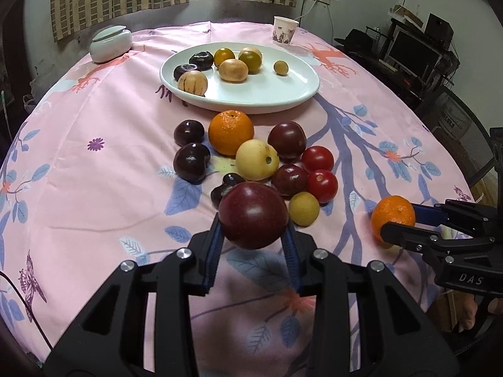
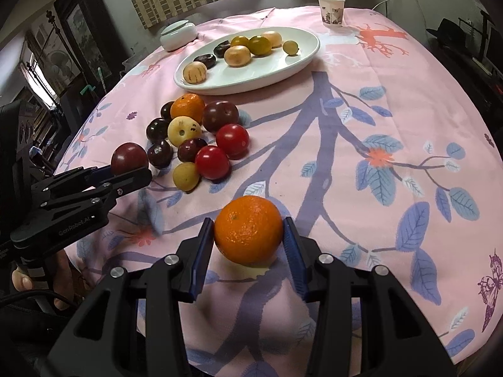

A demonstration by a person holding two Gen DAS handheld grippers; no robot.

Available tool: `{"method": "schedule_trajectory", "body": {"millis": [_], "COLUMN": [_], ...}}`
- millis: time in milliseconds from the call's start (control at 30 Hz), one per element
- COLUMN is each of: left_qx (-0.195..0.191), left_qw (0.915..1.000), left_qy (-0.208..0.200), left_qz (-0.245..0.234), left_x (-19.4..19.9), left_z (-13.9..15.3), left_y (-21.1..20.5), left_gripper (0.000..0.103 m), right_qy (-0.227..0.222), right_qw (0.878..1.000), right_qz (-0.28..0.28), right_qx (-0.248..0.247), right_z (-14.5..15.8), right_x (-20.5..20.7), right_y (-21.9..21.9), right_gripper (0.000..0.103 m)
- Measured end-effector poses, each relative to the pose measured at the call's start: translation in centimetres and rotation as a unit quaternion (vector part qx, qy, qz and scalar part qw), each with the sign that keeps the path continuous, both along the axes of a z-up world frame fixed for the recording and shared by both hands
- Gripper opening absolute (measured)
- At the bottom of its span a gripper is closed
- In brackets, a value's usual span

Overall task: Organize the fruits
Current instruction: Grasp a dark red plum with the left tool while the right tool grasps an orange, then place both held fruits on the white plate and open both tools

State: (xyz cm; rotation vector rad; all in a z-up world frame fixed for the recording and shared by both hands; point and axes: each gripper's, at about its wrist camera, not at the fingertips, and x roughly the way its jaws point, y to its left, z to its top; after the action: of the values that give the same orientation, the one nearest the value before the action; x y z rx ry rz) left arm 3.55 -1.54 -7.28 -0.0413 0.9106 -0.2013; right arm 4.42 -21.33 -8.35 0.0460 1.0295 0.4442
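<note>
My left gripper (image 1: 254, 238) is shut on a dark red plum (image 1: 253, 215) and holds it above the cloth, in front of a pile of loose fruit (image 1: 256, 157). It also shows in the right wrist view (image 2: 129, 169) with the plum (image 2: 129, 158). My right gripper (image 2: 248, 242) is shut on an orange (image 2: 248, 229) low over the cloth; the left wrist view shows it (image 1: 397, 223) at the right with the orange (image 1: 393, 216). The white oval plate (image 1: 283, 91) (image 2: 298, 59) at the back holds several fruits.
The pile has plums, two red tomatoes (image 1: 317, 158), another orange (image 1: 231, 132), a pale yellow fruit (image 1: 257, 159) and a small yellow one (image 1: 304, 209). A paper cup (image 1: 284, 30) and a lidded white jar (image 1: 110, 44) stand at the table's far edge. A chair (image 1: 459, 135) is at the right.
</note>
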Motion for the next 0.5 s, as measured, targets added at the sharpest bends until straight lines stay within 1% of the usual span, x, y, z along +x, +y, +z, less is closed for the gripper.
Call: {"method": "schedule_trajectory", "body": {"millis": [267, 500], "left_qx": [-0.009, -0.014], "left_qw": [0.9999, 0.9999], "left_qy": [0.006, -0.002], "left_qz": [-0.003, -0.008], "left_x": [-0.2, -0.4], "left_z": [-0.2, 0.2], "left_y": [0.9, 1.1], "left_gripper": [0.037, 0.037], "right_qy": [0.002, 0.002], "right_qw": [1.0, 1.0], "right_qz": [0.009, 0.01], "right_qx": [-0.004, -0.003], "right_z": [0.1, 0.1], "right_x": [0.0, 0.2], "right_y": [1.1, 1.3], "right_gripper": [0.045, 0.045]}}
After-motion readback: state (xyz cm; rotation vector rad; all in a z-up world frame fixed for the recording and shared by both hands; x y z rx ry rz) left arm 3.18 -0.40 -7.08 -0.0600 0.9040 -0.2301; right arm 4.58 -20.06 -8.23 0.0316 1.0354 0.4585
